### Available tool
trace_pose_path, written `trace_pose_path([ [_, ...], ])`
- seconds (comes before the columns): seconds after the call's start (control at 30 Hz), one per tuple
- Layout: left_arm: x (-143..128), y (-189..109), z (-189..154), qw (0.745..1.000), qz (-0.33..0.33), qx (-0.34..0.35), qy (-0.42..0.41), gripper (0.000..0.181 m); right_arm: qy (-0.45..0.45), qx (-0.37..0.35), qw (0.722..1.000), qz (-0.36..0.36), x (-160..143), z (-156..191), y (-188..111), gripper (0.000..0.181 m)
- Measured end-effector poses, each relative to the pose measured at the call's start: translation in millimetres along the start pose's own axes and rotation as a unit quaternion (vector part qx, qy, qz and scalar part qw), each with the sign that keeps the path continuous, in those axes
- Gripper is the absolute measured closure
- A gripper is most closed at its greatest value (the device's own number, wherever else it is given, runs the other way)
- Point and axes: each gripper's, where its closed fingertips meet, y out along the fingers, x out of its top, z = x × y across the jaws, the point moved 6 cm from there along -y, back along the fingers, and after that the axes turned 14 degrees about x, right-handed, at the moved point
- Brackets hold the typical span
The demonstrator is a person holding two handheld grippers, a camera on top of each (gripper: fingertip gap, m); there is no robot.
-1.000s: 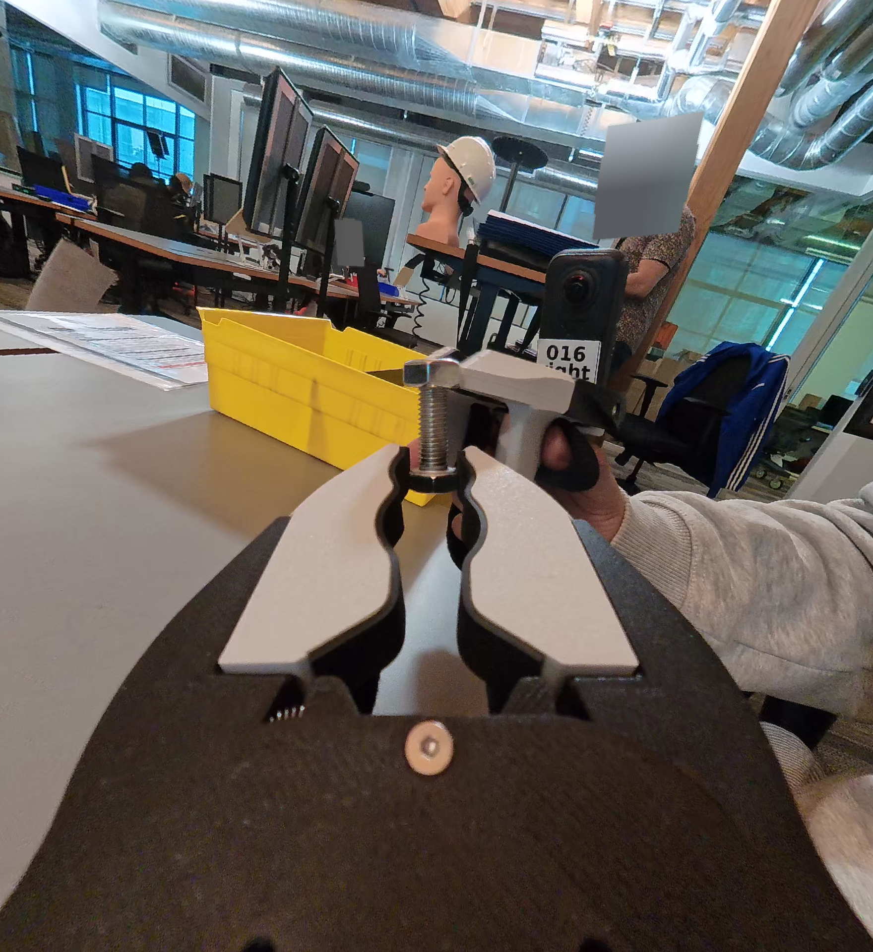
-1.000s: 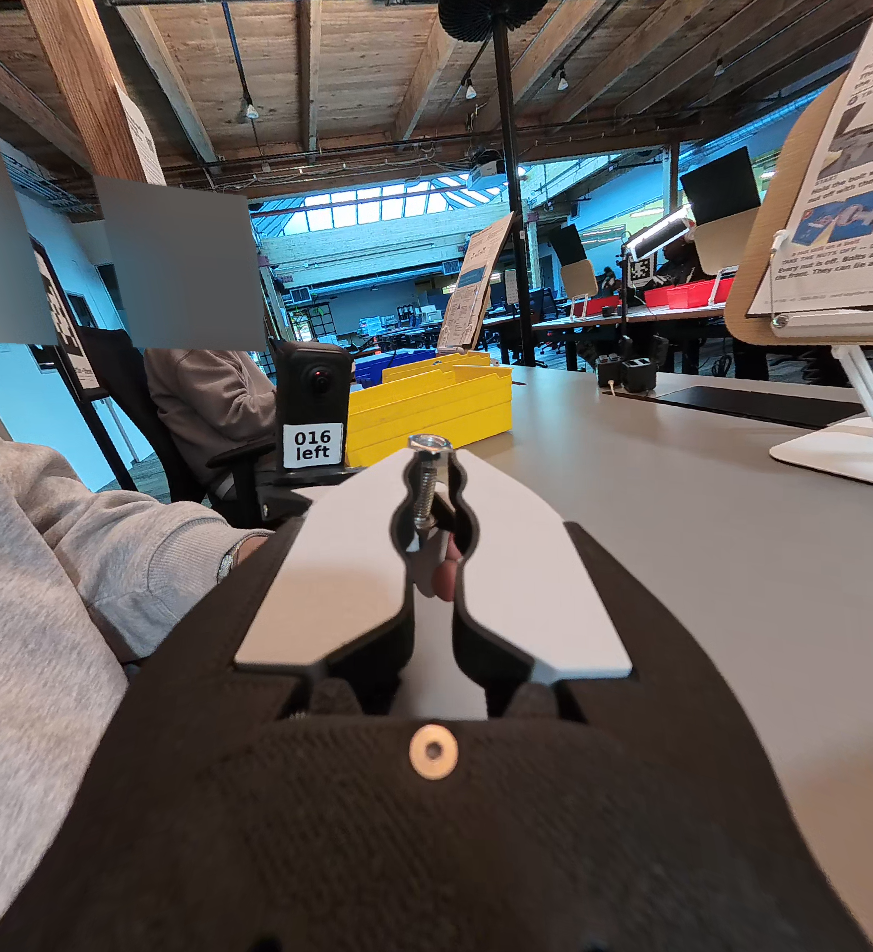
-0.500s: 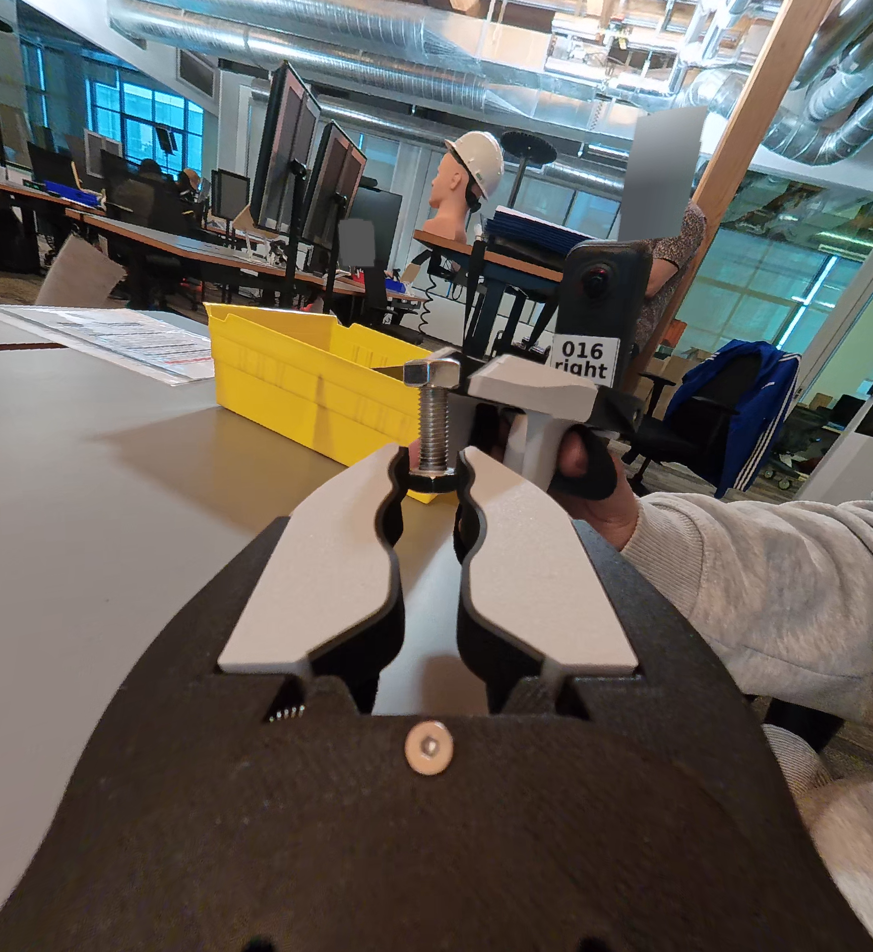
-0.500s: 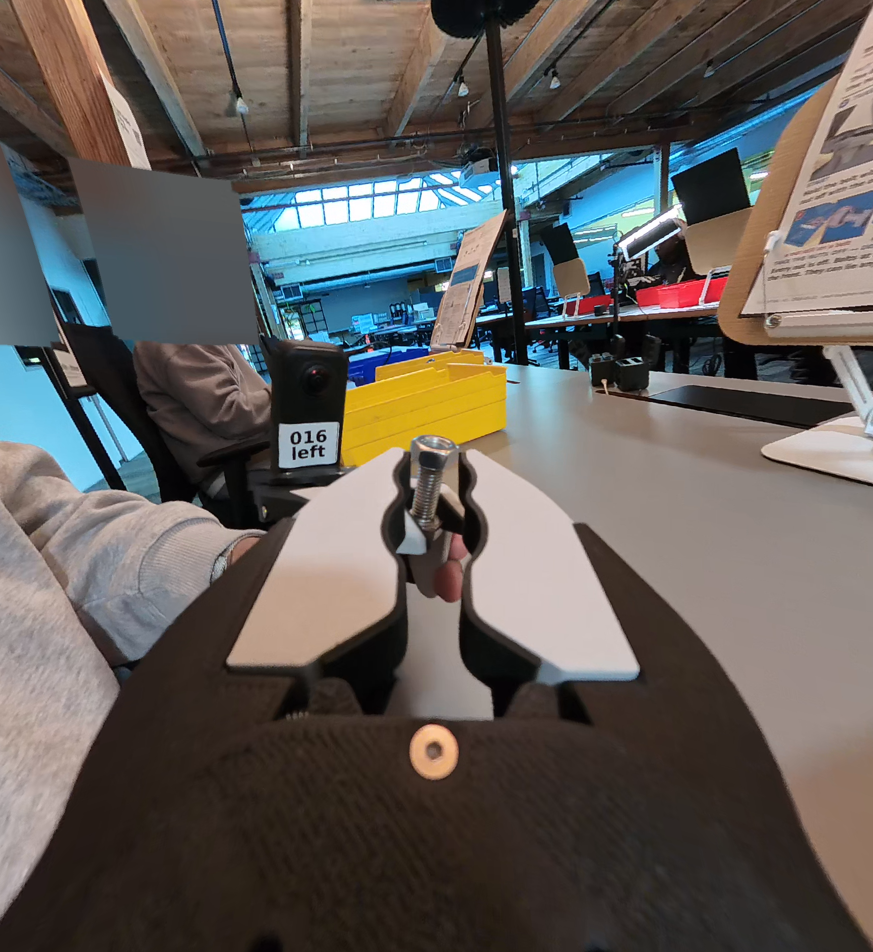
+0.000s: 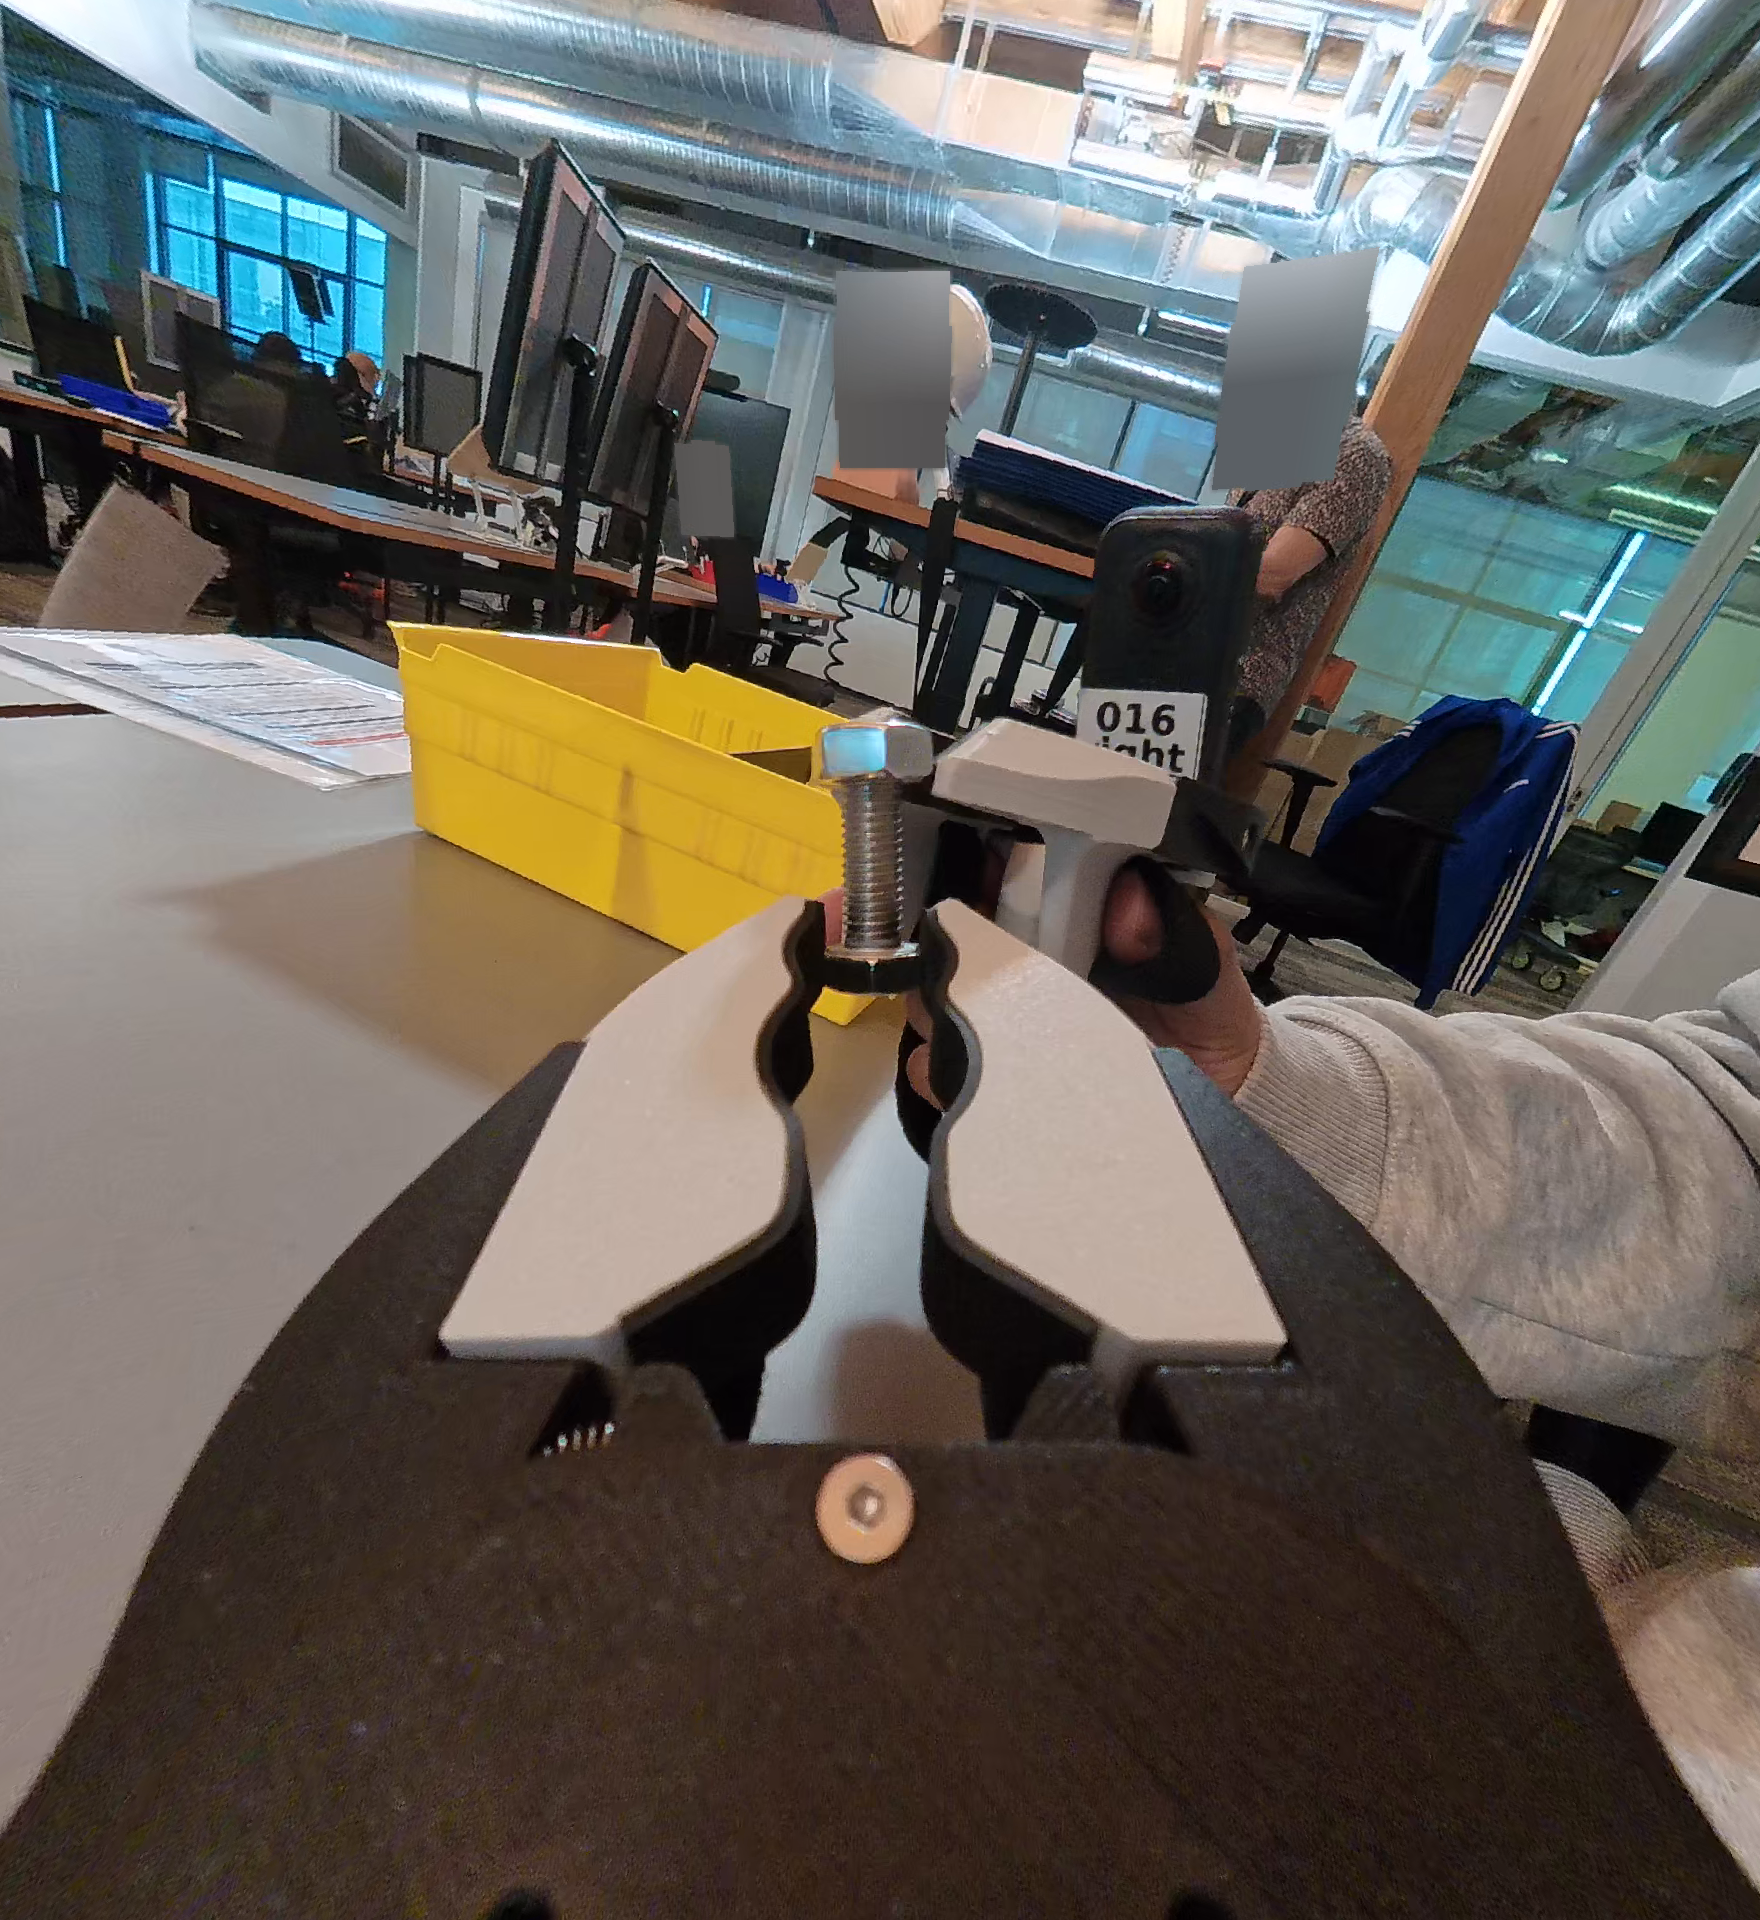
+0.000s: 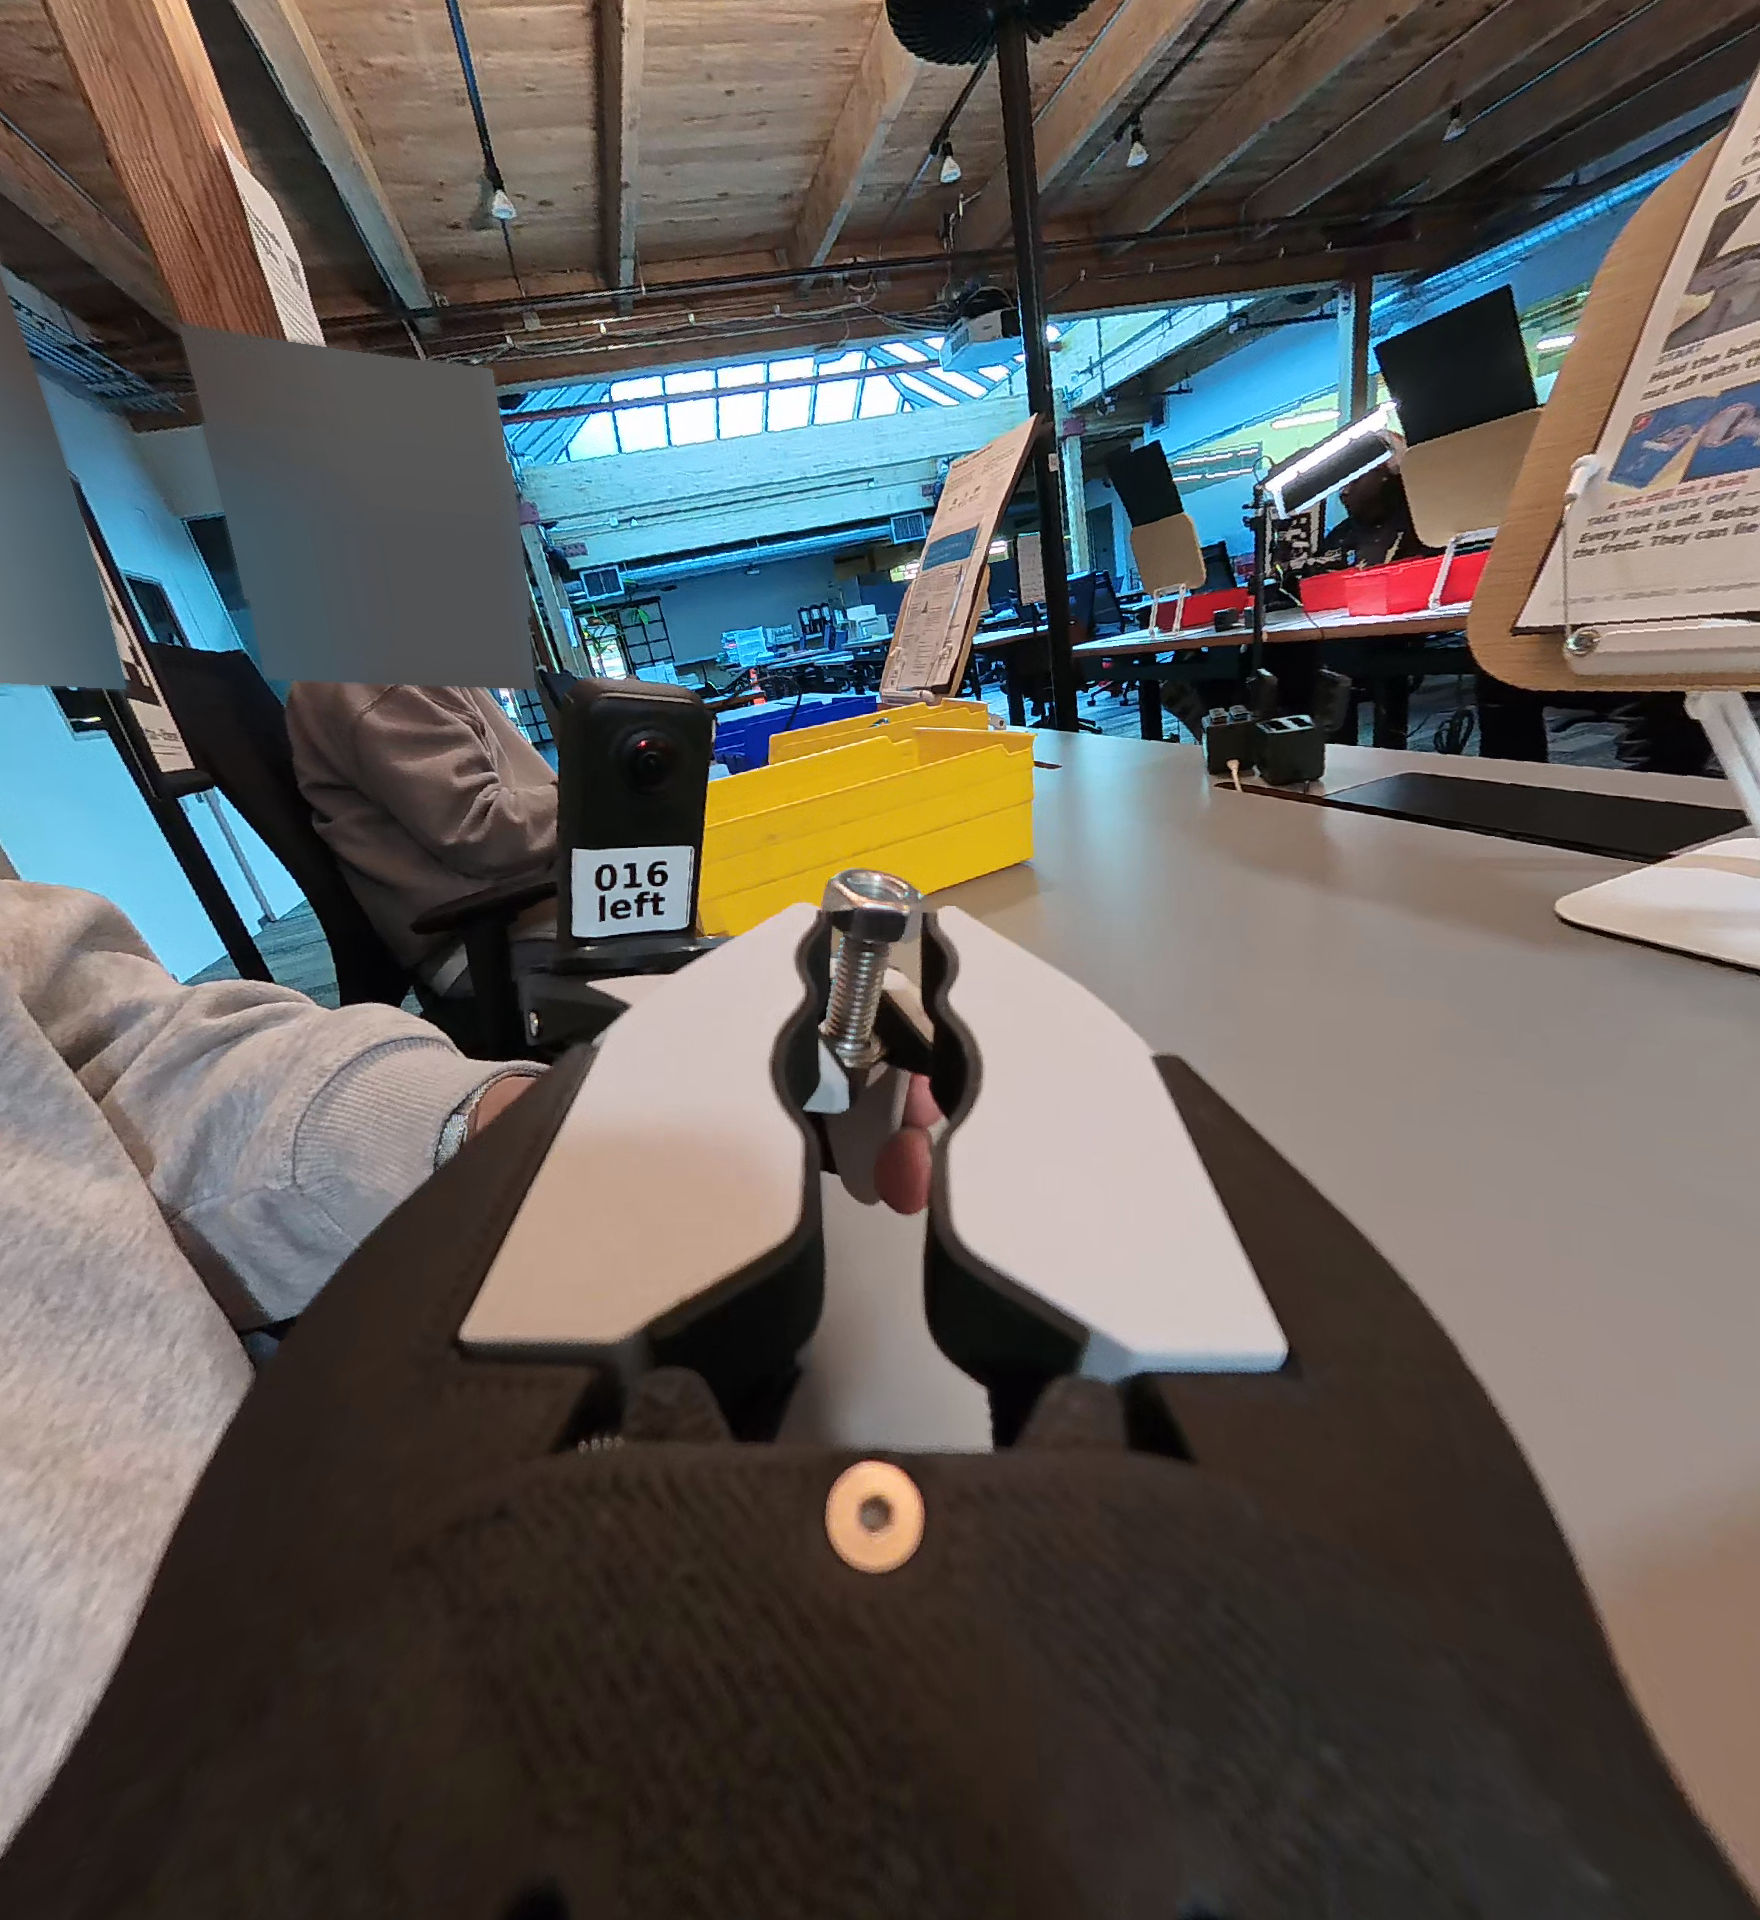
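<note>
A silver hex bolt point(image 5: 871, 852) stands upright between my two grippers, head on top. My left gripper point(image 5: 868, 940) is shut on the nut point(image 5: 863, 948) at the bolt's lower end. My right gripper point(image 6: 871, 920) is shut on the bolt's head point(image 6: 868, 896); the threaded shaft point(image 6: 850, 987) runs down from it to the left gripper's fingers point(image 6: 826, 1086). In the left wrist view the right gripper's white finger point(image 5: 1052, 795) reaches the head from the right, held by a hand in a grey sleeve point(image 5: 1530, 1195). Both are held just above the grey table point(image 5: 180, 1039).
A yellow bin point(image 5: 585, 769) stands on the table behind the bolt; it also shows in the right wrist view point(image 6: 876, 800). A laminated sheet point(image 5: 211, 686) lies far left. A document stand point(image 6: 1686, 468) rises at right. A seated person point(image 6: 419, 790) is beyond the table's edge. Only a small space, under 4 cm, lies between the two pairs of fingers.
The right gripper has swung slightly about the bolt, its camera body shifting right in the left wrist view. Both grippers keep their hold on the bolt and nut.
</note>
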Motion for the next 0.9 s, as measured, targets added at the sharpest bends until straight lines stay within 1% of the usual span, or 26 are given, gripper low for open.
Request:
trace_pose_path([
  [0.2,1.1,-0.5,0.6,1.000,-0.004,-0.004,-0.009,0.164,0.008,-0.007,1.000,-0.007,0.6,-3.0,-2.5,0.166],
  [0.4,0.9,-0.4,0.9,1.000,-0.003,0.000,-0.007,0.164,0.011,-0.047,0.999,0.000,-1.3,-10.3,-6.4,0.169],
  [0.6,0.3,0.1,3.5,1.000,0.000,0.012,-0.007,0.164,-0.003,-0.033,0.999,-0.010,3.1,-3.9,-4.3,0.162],
  [0.9,-0.1,0.2,2.0,1.000,0.000,0.006,-0.004,0.164,-0.009,-0.024,1.000,0.002,0.8,-0.8,0.1,0.163],
])
